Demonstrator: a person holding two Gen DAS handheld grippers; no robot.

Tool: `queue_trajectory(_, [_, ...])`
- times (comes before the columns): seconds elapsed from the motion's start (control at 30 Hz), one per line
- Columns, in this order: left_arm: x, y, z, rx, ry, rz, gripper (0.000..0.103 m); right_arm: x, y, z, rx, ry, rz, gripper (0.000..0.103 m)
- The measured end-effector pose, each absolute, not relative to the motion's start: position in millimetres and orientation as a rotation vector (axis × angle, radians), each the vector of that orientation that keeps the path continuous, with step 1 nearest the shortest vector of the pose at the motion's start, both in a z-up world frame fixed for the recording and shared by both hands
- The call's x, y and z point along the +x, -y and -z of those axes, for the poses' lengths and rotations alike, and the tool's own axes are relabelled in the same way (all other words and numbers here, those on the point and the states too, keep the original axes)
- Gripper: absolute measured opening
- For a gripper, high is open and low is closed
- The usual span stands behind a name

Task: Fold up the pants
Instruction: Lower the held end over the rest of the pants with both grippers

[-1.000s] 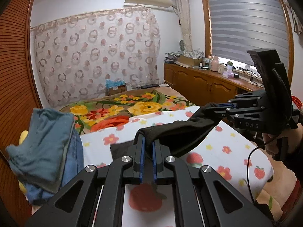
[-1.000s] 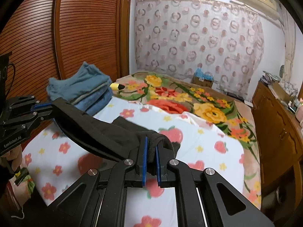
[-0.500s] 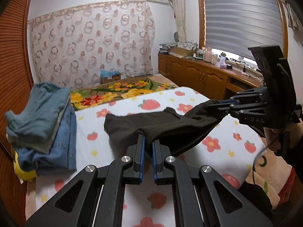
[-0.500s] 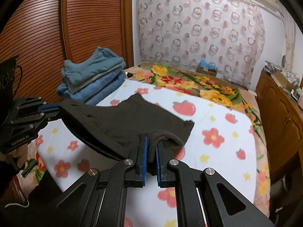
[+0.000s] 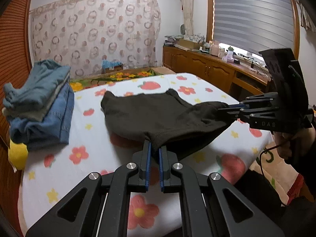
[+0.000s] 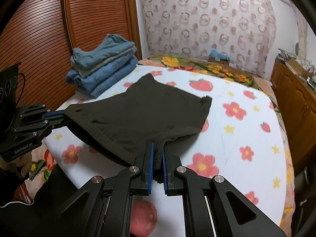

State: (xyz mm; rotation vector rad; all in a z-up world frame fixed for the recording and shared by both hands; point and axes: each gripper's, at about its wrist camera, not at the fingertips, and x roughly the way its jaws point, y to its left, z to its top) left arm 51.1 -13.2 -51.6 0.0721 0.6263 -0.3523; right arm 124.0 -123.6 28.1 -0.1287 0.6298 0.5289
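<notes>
- The left gripper (image 5: 155, 148), black with blue-lined fingers, is clamped on the near edge of the dark brown, soft fabric pants (image 5: 158, 116).
- The right gripper (image 6: 157, 154), of the same build, pinches another part of that near edge, a fold of cloth bunched between its pads.
- Ahead of both tools the pants spread out, far part lying on the white bedsheet printed with red flowers and strawberries (image 6: 246, 138), near edge lifted between the two grips.
- Beyond the left gripper and off to its left, a stack of folded blue jeans and grey-blue garments (image 5: 41, 106) sits on the sheet, apart from the pants.
</notes>
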Motion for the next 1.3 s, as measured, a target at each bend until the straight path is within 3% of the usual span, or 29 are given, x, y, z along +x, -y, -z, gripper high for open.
queue_trajectory(0.8, [18.0, 20.1, 44.1, 0.040, -0.612, 0.395, 0.008, 88.3, 135.8, -18.7, -0.079, -0.612, -0.539, 0.008])
queue_trajectory(1.3, [17.5, 25.6, 89.5, 0.056, -0.755, 0.388, 0.008, 96.2, 134.4, 21.4, -0.062, -0.702, -0.538, 0.008])
